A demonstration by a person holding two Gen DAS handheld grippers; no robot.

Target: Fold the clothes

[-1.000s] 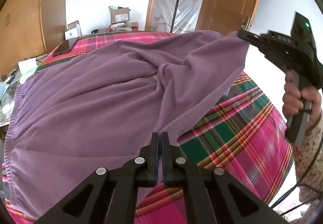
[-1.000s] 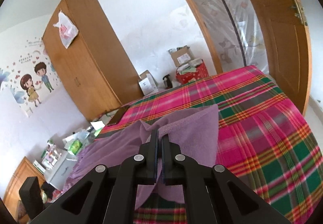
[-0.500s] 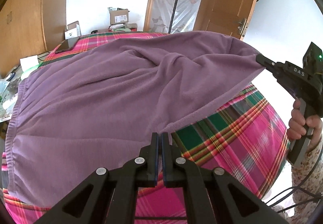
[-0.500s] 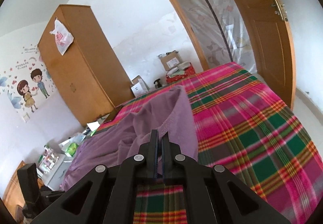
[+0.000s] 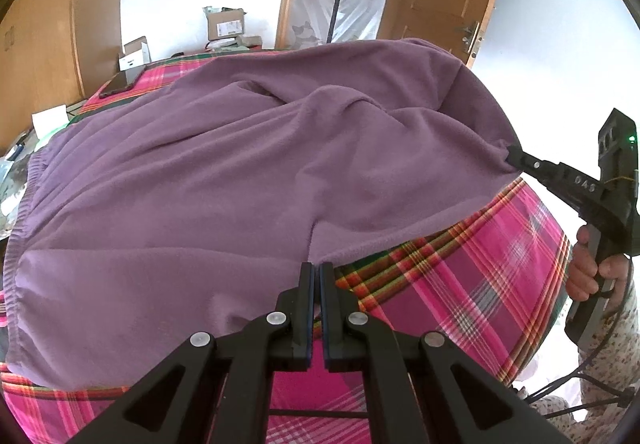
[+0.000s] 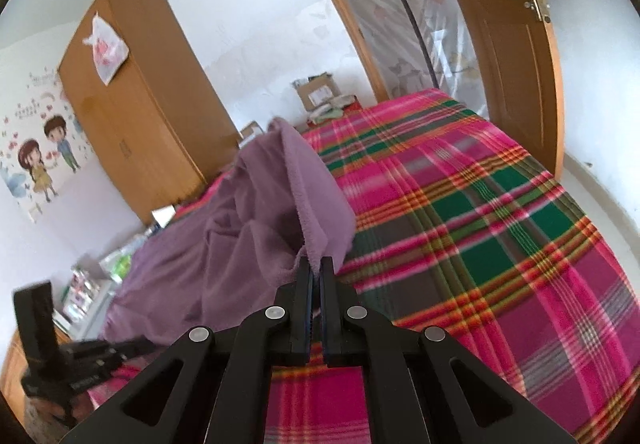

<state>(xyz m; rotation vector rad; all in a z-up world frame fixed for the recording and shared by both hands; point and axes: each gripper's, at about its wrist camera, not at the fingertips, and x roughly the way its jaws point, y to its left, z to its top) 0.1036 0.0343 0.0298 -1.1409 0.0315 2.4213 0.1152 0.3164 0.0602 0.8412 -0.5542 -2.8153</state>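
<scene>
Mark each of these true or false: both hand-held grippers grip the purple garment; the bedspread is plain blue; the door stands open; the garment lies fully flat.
1. Both hand-held grippers, left hand-held gripper and right hand-held gripper, grip the purple garment. True.
2. The bedspread is plain blue. False: it is pink, green and red plaid.
3. The wooden door stands open. True.
4. The garment lies fully flat. False: its right corner is lifted off the bed.
</scene>
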